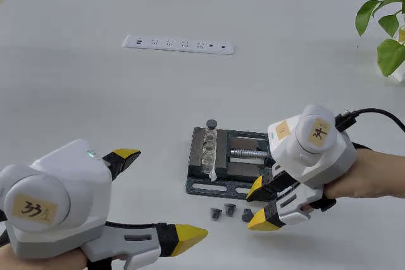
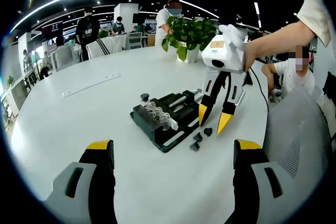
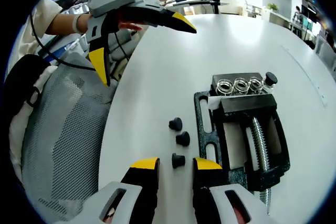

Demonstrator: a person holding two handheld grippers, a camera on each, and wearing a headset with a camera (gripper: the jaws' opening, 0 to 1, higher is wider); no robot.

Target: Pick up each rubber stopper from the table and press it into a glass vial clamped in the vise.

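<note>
Head view looks down on a white desk [image 1: 95,93], where a black metal vise [image 1: 240,170] clamps a row of four clear glass vials [image 1: 209,151]. The far vial [image 1: 211,132] is capped with a black stopper, and the other three stand open-mouthed. Three loose black rubber stoppers [image 1: 230,208] lie close together on the desk just in front of the vise. The right tool [image 1: 259,207], white-bodied with yellow tips, is lowered at the right of the stoppers, its jaws spread a little and holding nothing. Right gripper view shows the nearest stopper [image 3: 178,159] sitting between that tool's two yellow tips, with bare desk visible on either side of it, so the jaws are not pinching it. The other two stoppers lie just beyond it, beside the base of the vise. The left tool [image 1: 158,194] is held at the near left, well apart from the vise, jaws spread wide and empty. A white power strip [image 1: 178,44] lies farther back on the desk, and a green leafy plant [image 1: 386,23] stands at the right edge.
</note>
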